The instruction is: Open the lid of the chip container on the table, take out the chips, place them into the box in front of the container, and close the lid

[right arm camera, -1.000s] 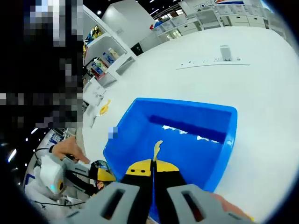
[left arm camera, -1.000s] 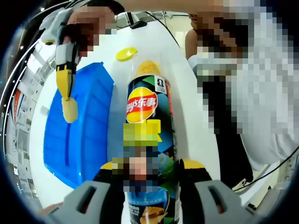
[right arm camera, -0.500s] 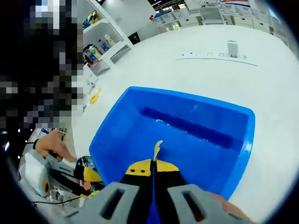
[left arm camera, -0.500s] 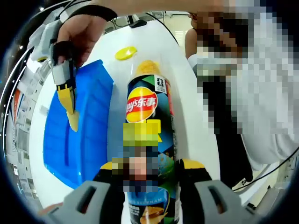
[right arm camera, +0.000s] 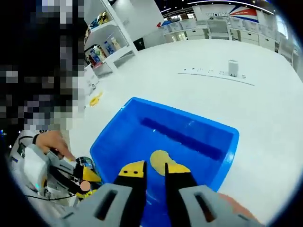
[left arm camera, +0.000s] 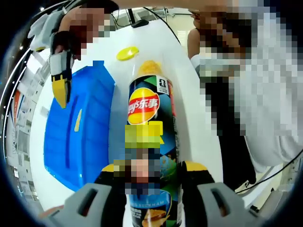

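Gripping Lay's can (left arm camera: pixel 150 137) — left claw (left arm camera: pixel 150 176) | chip (right arm camera: pixel 163 163) in box (right arm camera: pixel 118 137)

Items counted: one chip container (left arm camera: pixel 149 142) at frame centre; one blue box (left arm camera: pixel 78 137) at left; one yellow lid (left arm camera: pixel 128 54) at upper centre; one loose chip (right arm camera: pixel 163 163) inside the box; two claws, left claw (left arm camera: pixel 151 172) and right claw (right arm camera: pixel 154 170).

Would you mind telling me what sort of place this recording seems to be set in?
Probably a large indoor hall or showroom. A big white table carries the blue box, white shelving stocked with goods stands behind it, and rows of white cabinets line the far wall.
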A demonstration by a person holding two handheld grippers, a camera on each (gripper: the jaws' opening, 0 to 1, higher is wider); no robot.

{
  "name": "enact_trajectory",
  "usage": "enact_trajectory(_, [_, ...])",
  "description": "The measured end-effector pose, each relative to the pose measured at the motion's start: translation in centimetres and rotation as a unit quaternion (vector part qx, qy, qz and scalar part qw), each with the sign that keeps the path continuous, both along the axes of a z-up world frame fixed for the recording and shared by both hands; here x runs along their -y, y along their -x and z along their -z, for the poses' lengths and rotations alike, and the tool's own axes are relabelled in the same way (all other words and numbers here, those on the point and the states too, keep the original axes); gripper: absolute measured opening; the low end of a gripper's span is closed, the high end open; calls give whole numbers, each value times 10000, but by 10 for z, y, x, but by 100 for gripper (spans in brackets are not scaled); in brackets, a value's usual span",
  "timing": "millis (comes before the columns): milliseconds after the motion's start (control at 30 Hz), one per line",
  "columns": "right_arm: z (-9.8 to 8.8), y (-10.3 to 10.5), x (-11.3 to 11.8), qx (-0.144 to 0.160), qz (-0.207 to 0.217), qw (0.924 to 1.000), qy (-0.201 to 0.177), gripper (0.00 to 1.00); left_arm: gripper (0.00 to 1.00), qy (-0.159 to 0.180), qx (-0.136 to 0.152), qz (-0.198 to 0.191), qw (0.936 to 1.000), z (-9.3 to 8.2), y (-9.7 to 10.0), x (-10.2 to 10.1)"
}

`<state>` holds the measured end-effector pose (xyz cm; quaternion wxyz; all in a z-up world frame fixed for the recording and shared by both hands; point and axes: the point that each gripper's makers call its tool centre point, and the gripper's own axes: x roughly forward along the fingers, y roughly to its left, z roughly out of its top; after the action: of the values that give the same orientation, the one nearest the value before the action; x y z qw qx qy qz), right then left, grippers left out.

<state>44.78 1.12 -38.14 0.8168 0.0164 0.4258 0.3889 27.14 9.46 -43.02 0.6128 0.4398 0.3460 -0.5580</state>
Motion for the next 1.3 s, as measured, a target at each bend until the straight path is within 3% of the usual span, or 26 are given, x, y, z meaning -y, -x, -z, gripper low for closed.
enact_trajectory(267, [-31,31,23,271,-97,9986,-447,15,46,1,13,8,10000,0,6,3])
enact_trajectory(600, [-26,90,80,421,-94,9977,-520,15,46,-27,20,17,10000,0,9,5])
enact_trajectory(733, [-16,125,103,627,-640,9937,-669,15,46,-2,14,29,10000,0,9,5])
enact_trajectory(800, [-10,138,116,934,-994,9880,-727,13,46,12,15,28,10000,-1,10,5])
enact_trajectory(933, [2,150,136,1229,-1086,9823,-899,5,46,-7,22,32,10000,0,10,6])
enact_trajectory(967, [6,152,139,1433,-1197,9780,-926,1,46,-16,29,33,10000,0,11,6])
enact_trajectory(1167, [24,161,144,1817,-1365,9664,-1200,1,46,-47,45,35,10000,0,11,6])
enact_trajectory(1300, [17,161,141,2230,-1402,9515,-1589,1,46,-20,2,29,10000,0,10,6])
